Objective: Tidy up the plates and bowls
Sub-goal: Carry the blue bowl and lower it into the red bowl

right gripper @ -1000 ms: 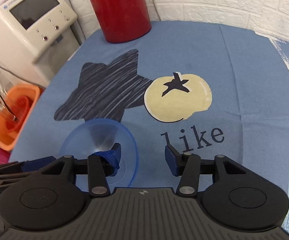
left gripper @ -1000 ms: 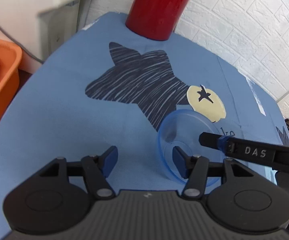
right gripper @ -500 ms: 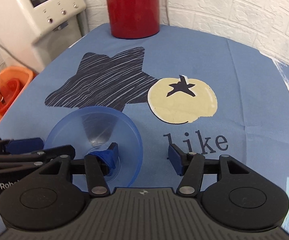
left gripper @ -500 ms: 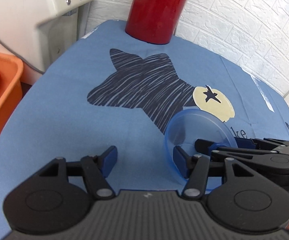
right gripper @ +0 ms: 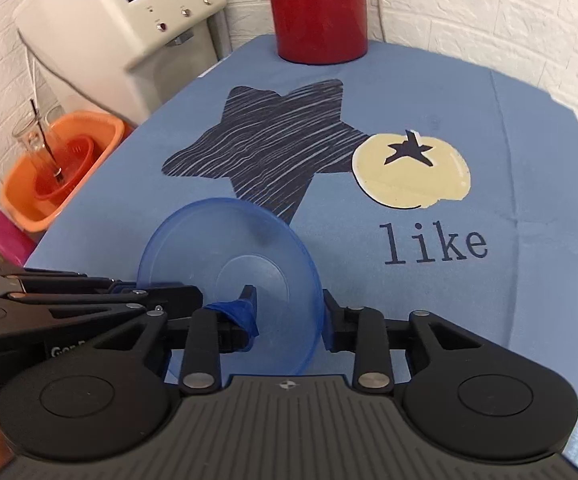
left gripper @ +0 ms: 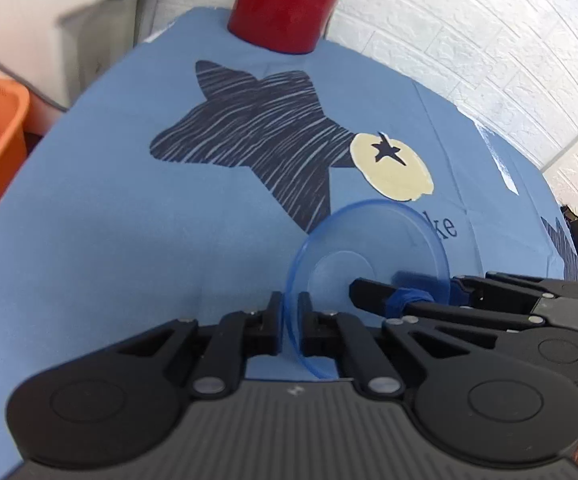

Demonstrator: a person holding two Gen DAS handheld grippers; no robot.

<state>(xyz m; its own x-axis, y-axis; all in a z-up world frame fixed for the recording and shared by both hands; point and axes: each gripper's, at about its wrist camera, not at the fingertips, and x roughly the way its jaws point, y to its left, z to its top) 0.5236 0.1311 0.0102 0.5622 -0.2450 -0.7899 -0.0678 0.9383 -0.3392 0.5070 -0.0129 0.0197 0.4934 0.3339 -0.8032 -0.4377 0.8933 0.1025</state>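
Your left tool (left gripper: 287,317) is pinched narrow on the near rim of the translucent blue bowl (left gripper: 369,256), holding it tipped on edge above the blue cloth on the worktop (left gripper: 109,220), likely so it can be carried off. Your right tool (right gripper: 289,312) stands wide, one finger inside the bowl and the other outside its wall, straddling the rim without clamping, which looks like a handover. The red jug (right gripper: 317,12) stands well apart at the back, clear of both tools.
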